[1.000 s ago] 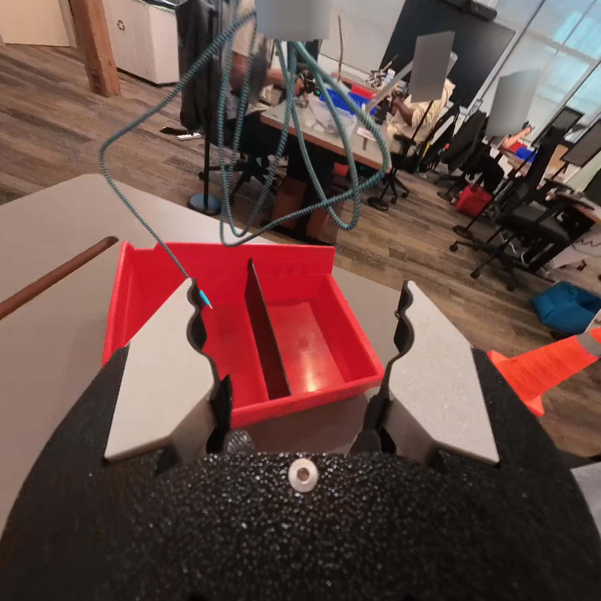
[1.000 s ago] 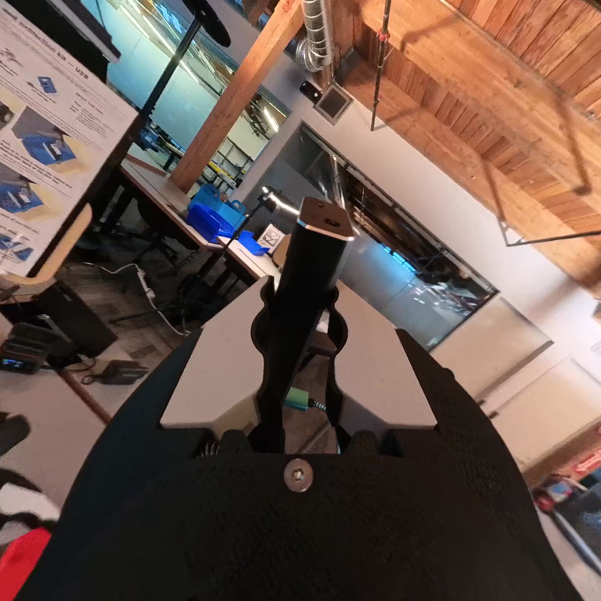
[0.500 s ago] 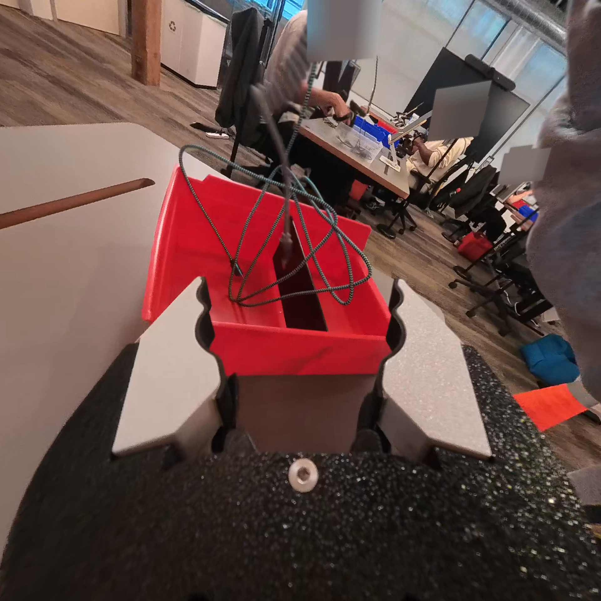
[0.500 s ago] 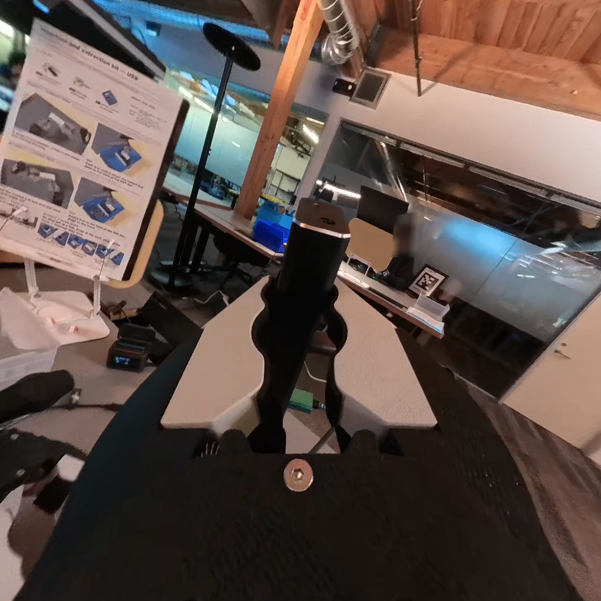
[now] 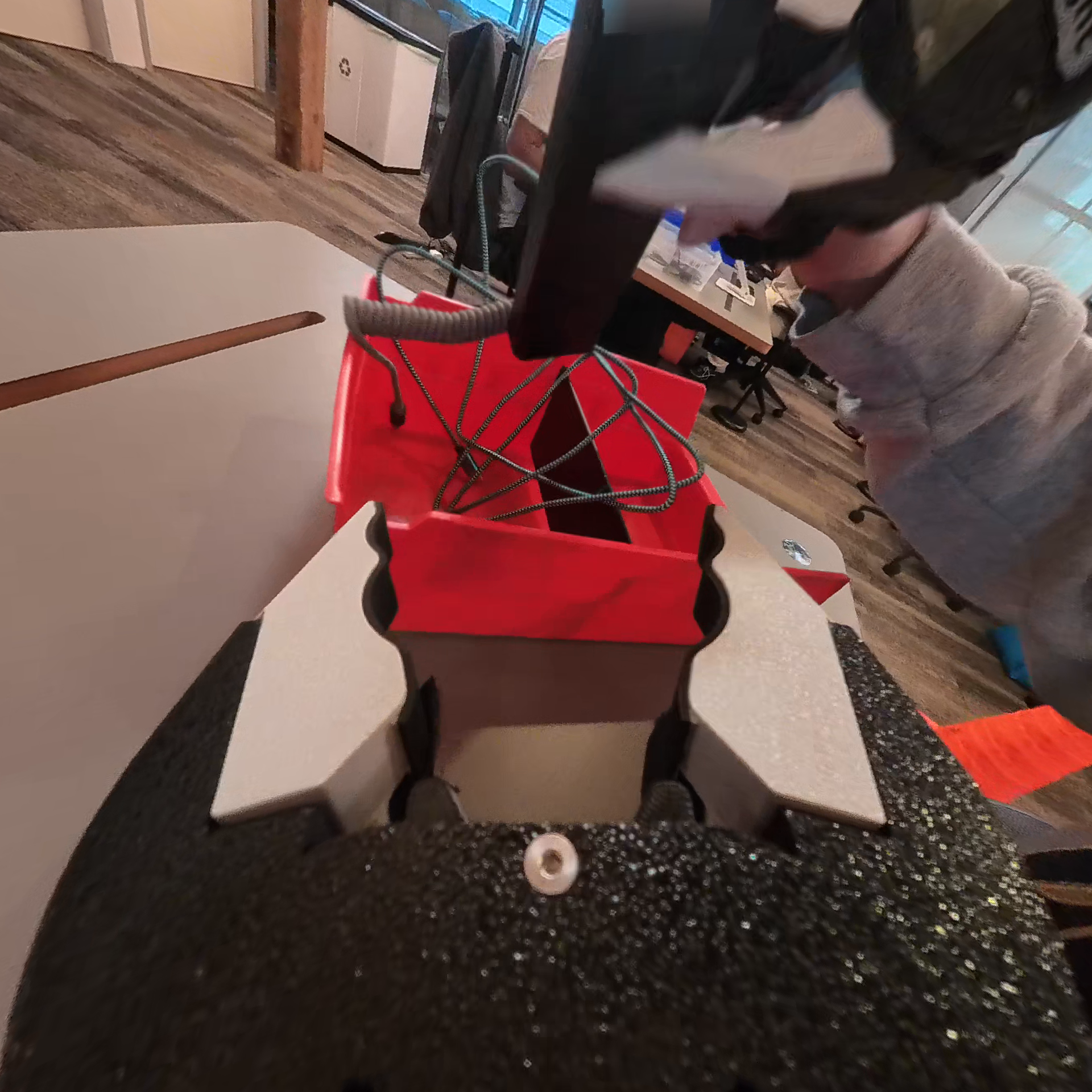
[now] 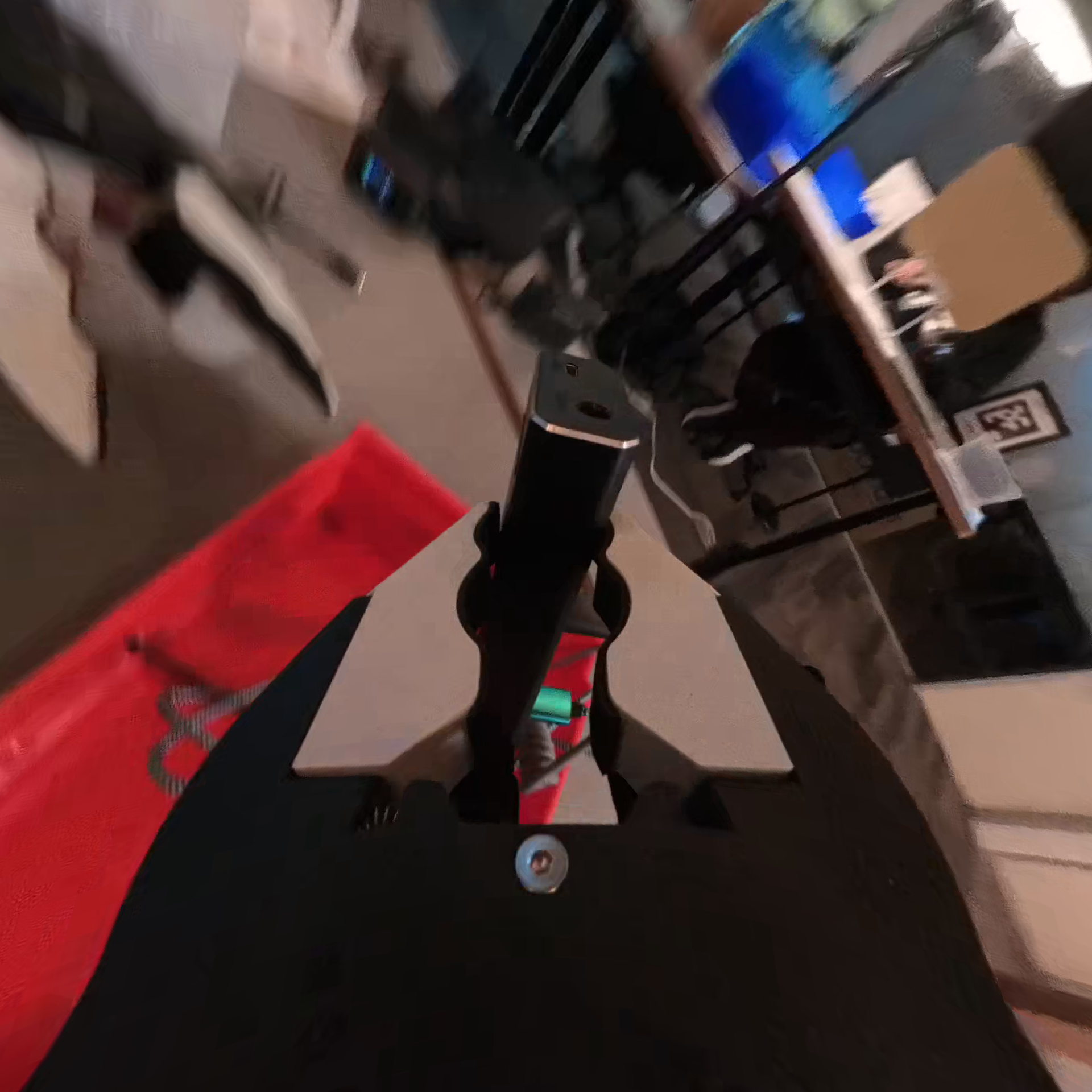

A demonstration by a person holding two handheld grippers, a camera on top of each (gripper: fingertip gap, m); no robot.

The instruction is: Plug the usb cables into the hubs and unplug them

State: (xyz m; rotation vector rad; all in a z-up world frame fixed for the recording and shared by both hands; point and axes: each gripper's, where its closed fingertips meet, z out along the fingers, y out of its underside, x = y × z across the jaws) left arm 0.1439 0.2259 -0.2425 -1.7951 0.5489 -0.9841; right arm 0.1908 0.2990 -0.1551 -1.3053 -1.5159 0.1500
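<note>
My left gripper [image 5: 543, 597] is open and empty, its fingers level with the near wall of a red divided bin [image 5: 549, 585]. A teal braided cable [image 5: 644, 473] lies looped in the bin across the black divider. My right gripper [image 5: 626, 189] hangs above the bin, shut on a long black hub [image 5: 567, 213]. A grey coiled cable [image 5: 425, 322] runs from the hub's lower end into the bin's left compartment. In the blurred right wrist view the gripper [image 6: 549, 532] clamps the hub [image 6: 567, 473], with a teal plug [image 6: 552, 706] below it and the bin [image 6: 177, 620] to the left.
The bin sits on a pale table [image 5: 148, 473] with a brown slot [image 5: 159, 354]. A person's grey sleeve [image 5: 945, 384] is at the right. An orange cone [image 5: 1016, 750] lies on the floor. Desks, chairs and people are beyond. My right fingertips sit around 12 centimetres from my left ones.
The right gripper has swung down with the hub to just above the bin. The hanging cables have sunk into the bin. The left gripper has dropped lower in front of the bin.
</note>
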